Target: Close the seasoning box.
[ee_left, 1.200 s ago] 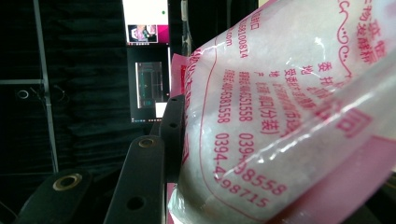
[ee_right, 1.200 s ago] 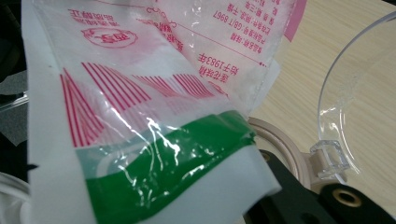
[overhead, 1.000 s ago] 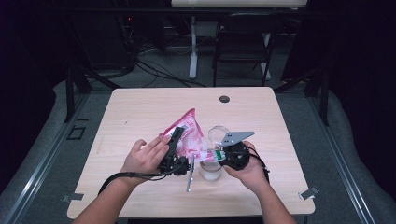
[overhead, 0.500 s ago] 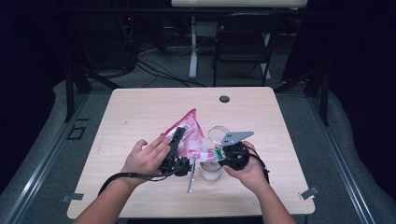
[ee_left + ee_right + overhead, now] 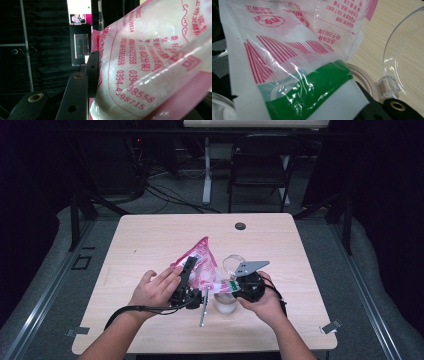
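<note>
A pink and white plastic bag of white grains is held tilted over the table between both grippers. My left gripper is shut on the bag's bulging body; in the left gripper view one black finger presses against the printed bag. My right gripper is shut on the bag's lower corner with its green strip. Under that corner stands a small jar with white contents, its clear lid flipped open behind it. The jar's beige rim and the lid lie just past the bag.
A metal utensil lies on the table between the two hands. A small black disc sits near the table's far edge. Beyond the table stand a dark chair and cables on the floor.
</note>
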{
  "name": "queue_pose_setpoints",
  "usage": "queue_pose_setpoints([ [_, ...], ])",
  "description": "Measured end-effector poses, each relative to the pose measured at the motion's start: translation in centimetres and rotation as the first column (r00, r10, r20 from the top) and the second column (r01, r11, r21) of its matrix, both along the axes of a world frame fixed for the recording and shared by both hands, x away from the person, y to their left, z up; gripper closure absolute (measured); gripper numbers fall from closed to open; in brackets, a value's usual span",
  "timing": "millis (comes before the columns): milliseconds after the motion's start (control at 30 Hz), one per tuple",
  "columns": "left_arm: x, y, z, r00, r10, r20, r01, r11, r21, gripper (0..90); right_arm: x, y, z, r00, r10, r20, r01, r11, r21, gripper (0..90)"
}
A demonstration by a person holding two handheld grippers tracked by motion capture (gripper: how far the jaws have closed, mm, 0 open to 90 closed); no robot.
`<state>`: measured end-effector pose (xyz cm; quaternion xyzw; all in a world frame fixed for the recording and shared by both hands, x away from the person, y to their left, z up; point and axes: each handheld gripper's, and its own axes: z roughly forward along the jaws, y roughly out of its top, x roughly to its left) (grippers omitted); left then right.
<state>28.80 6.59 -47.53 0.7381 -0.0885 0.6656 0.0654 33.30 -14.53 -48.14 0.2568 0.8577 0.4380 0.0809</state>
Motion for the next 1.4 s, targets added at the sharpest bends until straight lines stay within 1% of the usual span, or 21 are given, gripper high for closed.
queue_pose_setpoints([
  [100,0.0,0.0,0.0,1.0000,0.003,-0.005,-0.003,1.0000,-0.003,66.5,0.0,0.0,0.0,1.0000,-0.002,0.000,0.002,1.0000,0.004,90.0],
  [133,0.0,0.0,0.1,1.0000,-0.002,0.004,0.002,1.0000,0.003,66.5,0.0,0.0,0.0,1.0000,-0.001,0.000,0.001,1.0000,0.004,90.0],
  [167,0.0,0.0,0.0,1.0000,0.004,-0.007,-0.004,1.0000,-0.004,66.5,0.0,0.0,0.0,1.0000,-0.002,0.000,0.002,1.0000,0.005,90.0],
  [500,0.1,0.0,0.1,1.0000,0.002,-0.006,-0.002,1.0000,-0.001,66.5,0.1,0.0,0.0,1.0000,-0.001,0.000,0.001,1.0000,0.004,90.0],
  [733,0.1,0.0,0.1,0.9999,0.003,-0.016,-0.003,1.0000,0.001,66.5,0.0,0.0,0.0,1.0000,-0.002,-0.001,0.002,1.0000,0.004,90.0],
  [833,0.1,0.0,0.3,0.9997,0.003,-0.025,-0.003,0.9999,0.012,66.5,0.0,0.0,0.0,1.0000,-0.001,-0.001,0.001,1.0000,0.006,90.0],
  [867,0.1,0.0,0.4,0.9998,-0.002,-0.018,0.002,0.9998,0.020,66.5,0.0,0.0,0.0,1.0000,-0.001,-0.001,0.001,1.0000,0.006,90.0],
  [1000,0.2,0.0,0.5,0.9995,0.002,-0.033,-0.001,0.9994,0.036,66.5,0.0,0.0,0.0,1.0000,0.000,-0.001,0.000,1.0000,0.005,90.0],
  [1100,0.3,-0.1,0.6,0.9994,-0.002,-0.035,0.003,0.9987,0.050,66.5,0.0,0.0,0.0,1.0000,0.002,-0.001,-0.002,1.0000,0.003,90.0],
  [1133,0.3,-0.1,0.6,0.9989,0.002,-0.047,0.000,0.9987,0.050,66.6,0.0,0.0,0.0,1.0000,0.002,-0.001,-0.002,1.0000,0.002,90.0],
  [1167,0.3,-0.1,0.6,0.9987,0.001,-0.050,0.001,0.9986,0.052,66.6,0.1,0.0,0.0,1.0000,0.002,-0.002,-0.002,1.0000,0.001,90.0],
  [1200,0.3,-0.2,0.8,0.9991,-0.005,-0.042,0.008,0.9977,0.067,66.6,0.1,0.0,0.0,1.0000,0.001,-0.002,-0.001,1.0000,0.001,90.0],
  [1233,0.4,-0.1,0.8,0.9986,-0.001,-0.053,0.004,0.9980,0.064,66.6,0.0,0.0,0.0,1.0000,0.002,-0.001,-0.002,1.0000,0.002,90.0],
  [1300,0.4,-0.2,1.0,0.9984,0.000,-0.057,0.004,0.9969,0.078,66.6,0.0,0.0,0.0,1.0000,0.001,0.000,-0.001,1.0000,0.005,90.0],
  [1400,0.4,-0.2,1.0,0.9987,-0.005,-0.051,0.009,0.9965,0.083,66.7,0.0,0.0,0.0,1.0000,0.000,-0.001,0.000,1.0000,0.006,90.0],
])
